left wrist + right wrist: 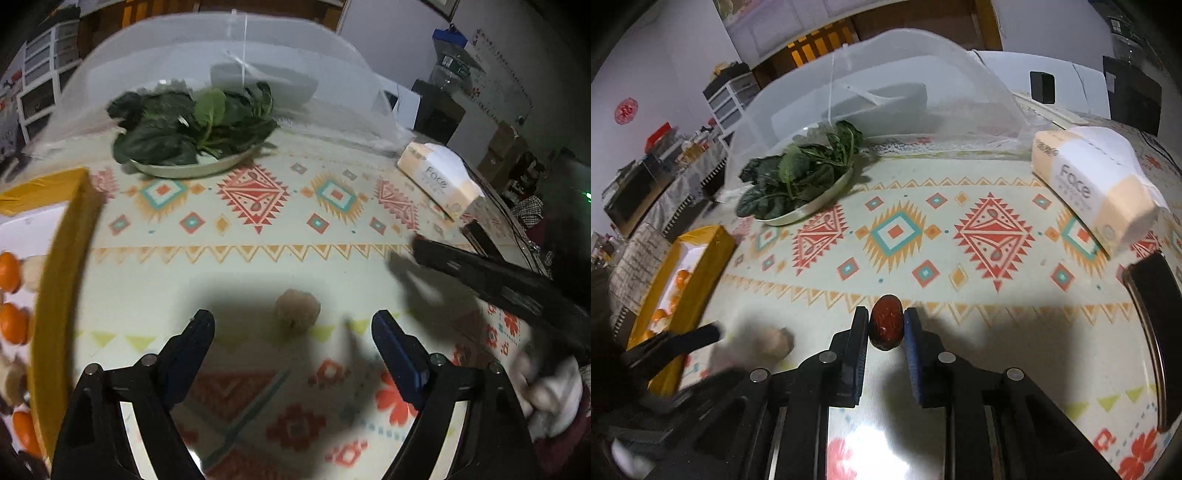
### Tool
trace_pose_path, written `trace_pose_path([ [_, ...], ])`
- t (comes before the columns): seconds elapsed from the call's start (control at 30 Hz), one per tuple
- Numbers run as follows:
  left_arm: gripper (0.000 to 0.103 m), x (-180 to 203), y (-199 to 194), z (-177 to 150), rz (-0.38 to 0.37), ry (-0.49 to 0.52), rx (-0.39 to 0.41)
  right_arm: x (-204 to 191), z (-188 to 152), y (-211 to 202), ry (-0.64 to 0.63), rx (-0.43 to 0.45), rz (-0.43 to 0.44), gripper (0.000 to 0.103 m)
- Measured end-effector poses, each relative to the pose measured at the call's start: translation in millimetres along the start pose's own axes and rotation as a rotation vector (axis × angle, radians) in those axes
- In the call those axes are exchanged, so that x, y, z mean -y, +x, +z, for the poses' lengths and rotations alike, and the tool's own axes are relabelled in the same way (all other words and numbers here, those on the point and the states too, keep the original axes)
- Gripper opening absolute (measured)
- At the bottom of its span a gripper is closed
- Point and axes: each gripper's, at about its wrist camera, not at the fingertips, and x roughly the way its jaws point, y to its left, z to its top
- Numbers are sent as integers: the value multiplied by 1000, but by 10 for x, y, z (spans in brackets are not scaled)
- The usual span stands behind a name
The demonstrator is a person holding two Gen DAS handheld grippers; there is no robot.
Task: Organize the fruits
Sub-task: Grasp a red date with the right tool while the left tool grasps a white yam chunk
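A small beige round fruit lies on the patterned tablecloth, just ahead of and between the fingers of my left gripper. That gripper is open and its pads are clear of the fruit. My right gripper is shut on a dark red date, held low over the cloth. The same beige fruit shows at lower left in the right wrist view, beside the blurred left gripper. A yellow-walled box with oranges stands at the left.
A plate of dark leafy greens sits at the back, under the raised edge of a white mesh food cover. A tissue pack lies at the right rear. A dark rimmed object is at the right table edge.
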Motion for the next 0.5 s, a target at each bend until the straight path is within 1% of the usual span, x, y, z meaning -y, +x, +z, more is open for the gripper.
trace_pose_path([
  [0.03, 87, 10, 76, 25, -8, 0, -7, -8, -18, -38, 2, 3, 7, 21],
  [0.1, 87, 47, 168, 32, 29, 20, -13, -19, -45, -117, 7, 10, 25, 21],
  [0.13, 85, 74, 216, 31, 41, 35, -19, -30, -54, -162, 6, 15, 33, 21],
  [0.17, 72, 121, 231, 24, 75, 60, -2, -44, -62, -186, 5, 20, 35, 21],
  [0.2, 63, 171, 248, 16, 112, 89, 3, -59, -67, -220, 5, 25, 40, 21],
  [0.23, 37, 213, 255, 9, 142, 115, 8, -68, -71, -243, 6, 28, 46, 21],
  [0.27, 28, 246, 253, 0, 152, 135, 13, -83, -72, -264, 6, 31, 51, 21],
  [0.4, 28, 186, 195, -23, 145, 106, 20, -176, -99, -316, -2, 35, 54, 21],
  [0.5, 28, 67, -43, -60, 120, 67, 43, -254, -121, -354, -11, 35, 56, 21],
])
